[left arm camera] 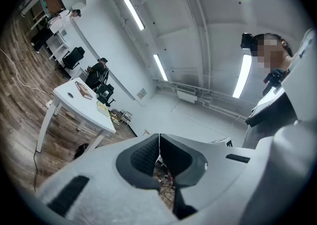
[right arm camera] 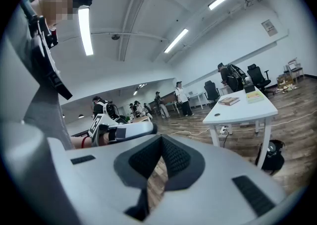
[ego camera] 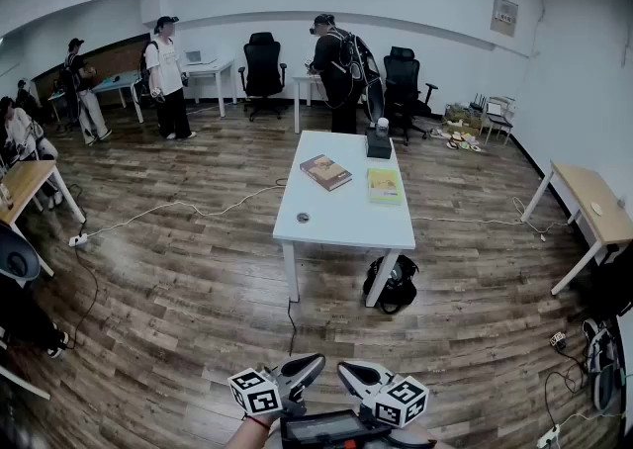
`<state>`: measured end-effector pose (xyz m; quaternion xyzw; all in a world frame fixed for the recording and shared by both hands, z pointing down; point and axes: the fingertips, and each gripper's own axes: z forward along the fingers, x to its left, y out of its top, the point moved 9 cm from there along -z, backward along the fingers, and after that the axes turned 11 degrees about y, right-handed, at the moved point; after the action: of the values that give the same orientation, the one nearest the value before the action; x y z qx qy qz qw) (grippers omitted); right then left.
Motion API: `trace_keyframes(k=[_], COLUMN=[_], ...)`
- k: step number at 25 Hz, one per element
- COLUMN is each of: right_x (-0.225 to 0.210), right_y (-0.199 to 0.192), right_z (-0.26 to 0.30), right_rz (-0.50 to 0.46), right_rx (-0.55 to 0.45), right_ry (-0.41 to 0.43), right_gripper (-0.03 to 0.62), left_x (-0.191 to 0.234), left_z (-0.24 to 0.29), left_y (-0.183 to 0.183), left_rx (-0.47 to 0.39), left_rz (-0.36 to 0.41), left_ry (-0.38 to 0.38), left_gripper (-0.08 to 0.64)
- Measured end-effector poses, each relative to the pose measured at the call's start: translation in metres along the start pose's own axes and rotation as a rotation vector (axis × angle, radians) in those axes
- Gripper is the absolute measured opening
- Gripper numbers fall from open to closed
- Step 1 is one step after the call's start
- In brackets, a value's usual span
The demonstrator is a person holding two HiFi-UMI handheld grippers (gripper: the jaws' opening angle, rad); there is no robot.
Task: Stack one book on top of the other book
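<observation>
From where I stand, nothing of the stacking has been done yet. The person holds both tools low in front of the body, well back from the white counter (ego camera: pixel 341 224) in the middle of the room.

The left tool (ego camera: pixel 315 364) has its jaws pressed together with nothing between them, only a hairline seam between the ribbed pads. The right tool (ego camera: pixel 347 370), just beside it, is the same: jaws closed, empty, with bare wooden floor (ego camera: pixel 178 289) showing past them.

On the counter, a small round thing (ego camera: pixel 303 217) sits alone toward the near left part. Beyond it the brown book (ego camera: pixel 325 171) lies flat and turned a little askew. To its right, near but not touching, the yellow-green book (ego camera: pixel 384 184) also lies flat. A black box (ego camera: pixel 378 144) stands at the far edge behind the two books, with something small on top that I can't identify. A black bag (ego camera: pixel 394 284) rests on the floor under the counter's right side.

So both books lie separately on the counter, side by side. As I judge it, everything remains: walk up, open a tool, grip one book, lift it, and lay it squarely on the other.
</observation>
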<state>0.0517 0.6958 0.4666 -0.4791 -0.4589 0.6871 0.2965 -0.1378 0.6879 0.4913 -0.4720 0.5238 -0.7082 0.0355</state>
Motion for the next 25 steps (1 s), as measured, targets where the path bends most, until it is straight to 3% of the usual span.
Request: trace_keyframes(k=[12, 17, 25], right_x=[-0.002, -0.002, -0.004], right_y=[0.002, 0.004, -0.005], right_z=[0.017, 0.024, 0.038], right_rz=[0.012, 0.047, 0.052], right_rx=[0.008, -0.021, 0.040], right_ry=[0.023, 0.088, 0.125], right_gripper=[0.028, 0.029, 0.030], left_x=[0.014, 0.021, 0.033], left_z=[-0.010, -0.013, -0.014], left_y=[0.009, 0.012, 0.010], left_rx=[-0.025, -0.040, -0.030], left_rz=[-0.029, -0.062, -0.079], left_ry=[0.026, 0.054, 0.075], left_gripper=[0.018, 0.018, 0.018])
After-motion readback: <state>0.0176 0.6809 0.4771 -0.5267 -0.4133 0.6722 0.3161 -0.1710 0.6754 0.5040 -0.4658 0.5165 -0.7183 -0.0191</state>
